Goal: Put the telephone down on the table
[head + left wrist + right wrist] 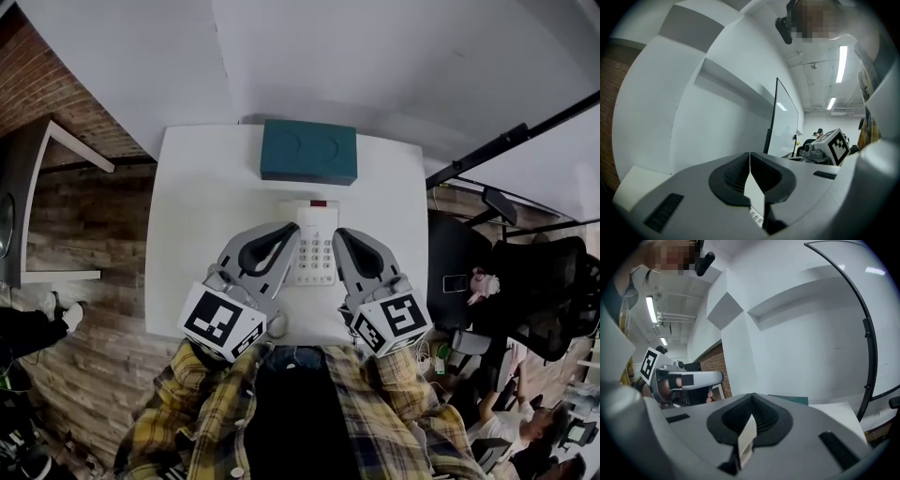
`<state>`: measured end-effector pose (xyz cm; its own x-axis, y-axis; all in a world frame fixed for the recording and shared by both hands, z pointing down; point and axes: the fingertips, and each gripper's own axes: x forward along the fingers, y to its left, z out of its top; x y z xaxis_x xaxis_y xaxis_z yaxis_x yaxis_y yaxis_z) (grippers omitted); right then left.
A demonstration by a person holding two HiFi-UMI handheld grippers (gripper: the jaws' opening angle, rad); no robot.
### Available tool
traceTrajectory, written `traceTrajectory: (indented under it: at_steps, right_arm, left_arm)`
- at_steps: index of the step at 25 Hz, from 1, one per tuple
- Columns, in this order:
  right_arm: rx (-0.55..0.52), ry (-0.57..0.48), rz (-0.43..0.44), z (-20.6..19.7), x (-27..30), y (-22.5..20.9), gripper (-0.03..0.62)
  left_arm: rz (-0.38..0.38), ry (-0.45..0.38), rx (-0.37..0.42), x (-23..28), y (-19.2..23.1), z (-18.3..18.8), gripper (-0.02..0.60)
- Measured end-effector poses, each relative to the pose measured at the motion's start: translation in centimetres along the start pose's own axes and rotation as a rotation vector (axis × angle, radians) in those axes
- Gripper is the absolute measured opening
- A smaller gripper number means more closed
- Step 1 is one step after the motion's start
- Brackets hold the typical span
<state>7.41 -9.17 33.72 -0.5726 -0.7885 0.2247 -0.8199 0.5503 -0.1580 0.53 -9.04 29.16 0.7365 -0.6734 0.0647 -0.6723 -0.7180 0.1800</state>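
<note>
While the left gripper (292, 229) and right gripper (340, 233) each keep their fingers pressed fully together, gripping nothing, the white telephone (316, 248) lies between their tips, white tabletop (197, 234) beneath, near a teal box (308, 151).

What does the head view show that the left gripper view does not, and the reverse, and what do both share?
Only the head view: the teal box at the white table's far edge, the telephone's whole keypad, and the left gripper's own marker cube. Only the left gripper view: the ceiling lights and the ribbed pads of its fingers. Both: the left gripper's fingers shut, a part of the telephone, and the right gripper.
</note>
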Motion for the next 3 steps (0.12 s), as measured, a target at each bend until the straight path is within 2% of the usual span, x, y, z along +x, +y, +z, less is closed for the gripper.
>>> traceTrajectory:
  at_steps: [3]
  right_arm:
    - [-0.003, 0.000, 0.004, -0.21, 0.38, -0.17, 0.023]
  left_arm:
    - [0.006, -0.002, -0.001, 0.10, 0.36, -0.36, 0.020]
